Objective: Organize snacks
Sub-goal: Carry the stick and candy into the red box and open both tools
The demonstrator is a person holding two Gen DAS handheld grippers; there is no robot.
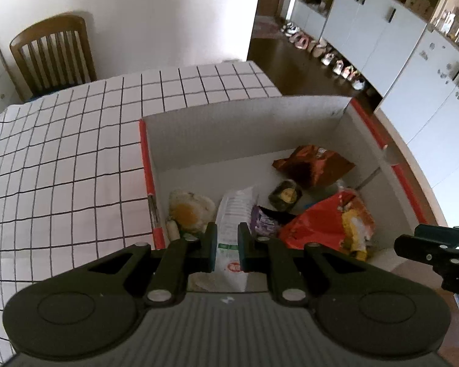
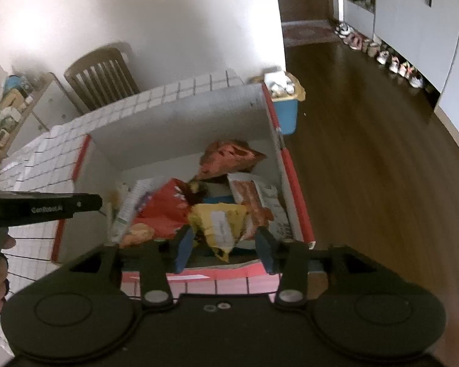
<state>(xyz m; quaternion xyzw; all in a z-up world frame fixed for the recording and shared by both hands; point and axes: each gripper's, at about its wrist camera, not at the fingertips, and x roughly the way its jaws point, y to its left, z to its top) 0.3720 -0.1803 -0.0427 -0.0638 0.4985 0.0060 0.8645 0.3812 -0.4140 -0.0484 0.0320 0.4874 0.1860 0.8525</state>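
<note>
Snacks (image 1: 324,229) fill box (image 1: 248,122); hand-held gripper (image 2: 42,206) reads "GenRobot.AI".

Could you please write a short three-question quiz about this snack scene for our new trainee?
1. True or false: the white cardboard box with red edges stands on the black-gridded white tablecloth.
2. What lies between the fingers of the left gripper?
A. the dark orange crinkled snack bag
B. the white printed plastic packet
C. the small round dark green pack
3. Fill in: the jaws of the right gripper, above the yellow foil snack bag, are ____.

Key:
1. True.
2. B, though a firm clamp cannot be confirmed.
3. Open.
</note>
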